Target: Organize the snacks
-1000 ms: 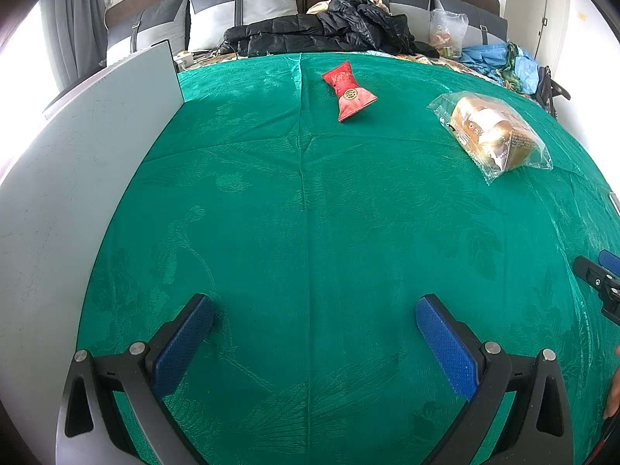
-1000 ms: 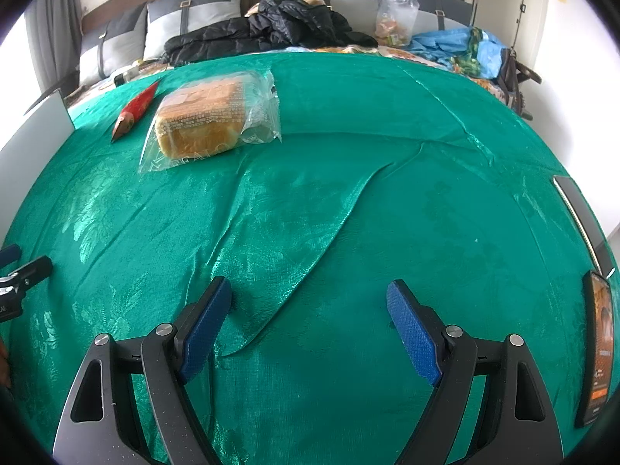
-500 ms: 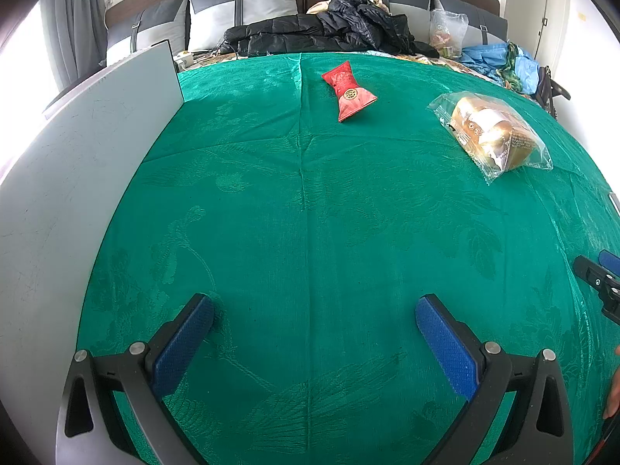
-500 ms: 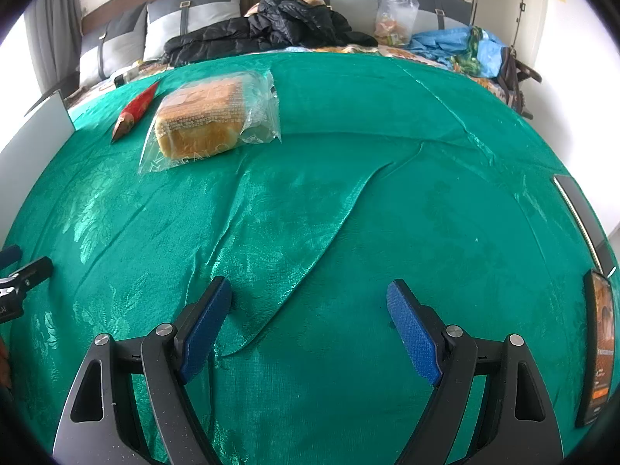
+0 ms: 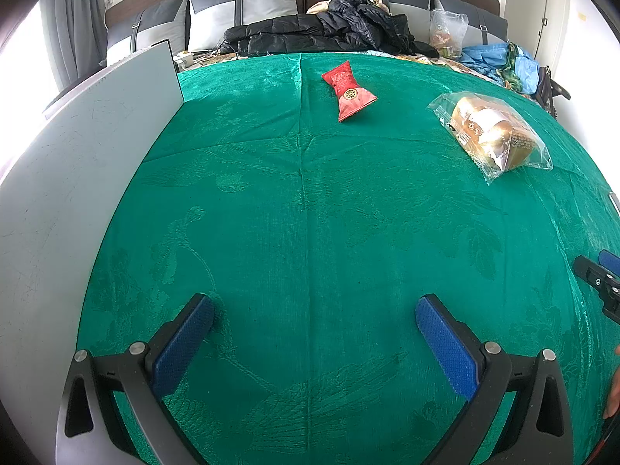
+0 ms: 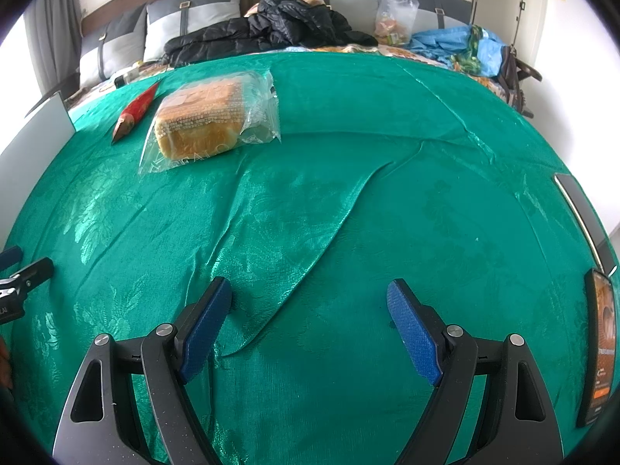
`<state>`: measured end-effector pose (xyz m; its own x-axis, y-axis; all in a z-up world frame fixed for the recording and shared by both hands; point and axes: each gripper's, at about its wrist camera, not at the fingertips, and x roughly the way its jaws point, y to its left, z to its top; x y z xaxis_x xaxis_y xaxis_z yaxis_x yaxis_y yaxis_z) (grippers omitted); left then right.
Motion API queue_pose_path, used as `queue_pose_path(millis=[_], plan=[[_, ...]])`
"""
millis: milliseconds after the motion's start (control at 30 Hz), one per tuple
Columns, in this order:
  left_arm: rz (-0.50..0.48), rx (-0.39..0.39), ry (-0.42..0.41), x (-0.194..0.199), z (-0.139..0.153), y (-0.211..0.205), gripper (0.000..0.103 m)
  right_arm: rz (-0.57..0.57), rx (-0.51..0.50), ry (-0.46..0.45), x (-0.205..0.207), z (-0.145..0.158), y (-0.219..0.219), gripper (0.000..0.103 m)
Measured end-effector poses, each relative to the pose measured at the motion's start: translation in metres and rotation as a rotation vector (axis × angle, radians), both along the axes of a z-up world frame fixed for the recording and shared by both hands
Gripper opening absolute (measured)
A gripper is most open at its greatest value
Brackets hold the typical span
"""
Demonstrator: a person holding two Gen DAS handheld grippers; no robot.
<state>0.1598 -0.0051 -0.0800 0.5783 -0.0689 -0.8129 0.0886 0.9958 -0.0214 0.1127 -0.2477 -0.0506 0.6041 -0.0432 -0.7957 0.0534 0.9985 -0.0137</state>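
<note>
Both tools, left tool (image 5: 314, 310) and right tool (image 6: 310, 294), hang released, empty, over my green-clothed tabletop (image 5: 310, 213); clear-bagged golden bread loaf (image 6: 201, 120) sits at eleven o'clock, crinkled red snack packet (image 5: 348, 91) beyond.

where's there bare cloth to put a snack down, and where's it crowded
Bare green cloth runs from both open grippers, left and right, up to the red snack packet and the bagged bread loaf. The far right, past the fold, is free too. Crowded: the far edge with the black jacket, and the right edge by the phone.
</note>
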Motion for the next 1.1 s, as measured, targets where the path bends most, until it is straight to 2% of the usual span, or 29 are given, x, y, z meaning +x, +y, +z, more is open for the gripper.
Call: queue_pose_path(millis=[100,200,367,467,533,633,667,700,733,767,833,933,1033,1100], plan=[[-0.056,0.002,0.053,0.009,0.002,-0.001,0.103,0.000,0.000,0.000,0.000,0.000,0.000,0.085],[-0.074,-0.043,0.090,0.039,0.013,0.000,0.103,0.000,0.000,0.000,0.000,0.000,0.000,0.085],[-0.039,-0.096,0.055,0.122,0.049,-0.013,0.103,0.000,0.000,0.000,0.000,0.000,0.000,0.085],[-0.005,-0.106,0.076,0.171,0.050,-0.023,0.102,0.000,0.004,0.000,0.000,0.000,0.001,0.085],[0.020,-0.094,0.092,0.199,0.044,-0.030,0.097,0.001,0.005,0.000,0.001,-0.001,0.001,0.085],[0.050,-0.081,0.141,0.231,0.028,-0.037,0.079,0.001,0.007,0.000,0.000,-0.001,0.002,0.086],[0.058,-0.081,0.156,0.238,0.023,-0.039,0.068,0.001,0.008,0.000,0.000,-0.001,0.002,0.086],[0.064,-0.084,0.165,0.243,0.019,-0.039,0.050,0.001,0.008,0.000,0.000,-0.001,0.003,0.086],[0.066,-0.083,0.161,0.246,0.017,-0.039,0.040,0.001,0.008,0.000,0.001,-0.001,0.003,0.086],[0.061,-0.076,0.132,0.244,0.019,-0.039,0.021,0.000,0.008,0.000,0.000,-0.001,0.002,0.086],[0.054,-0.098,0.115,0.238,0.022,-0.036,0.019,0.000,0.008,0.000,0.001,-0.001,0.003,0.086],[0.052,-0.110,0.085,0.208,0.033,-0.024,0.019,0.000,0.007,0.000,0.001,-0.001,0.003,0.086],[0.025,-0.126,0.084,0.158,0.046,-0.009,0.019,0.000,0.008,0.000,0.001,-0.002,0.003,0.086],[-0.011,-0.101,0.095,0.113,0.053,-0.004,0.019,-0.001,0.007,0.000,0.001,-0.002,0.003,0.085]])
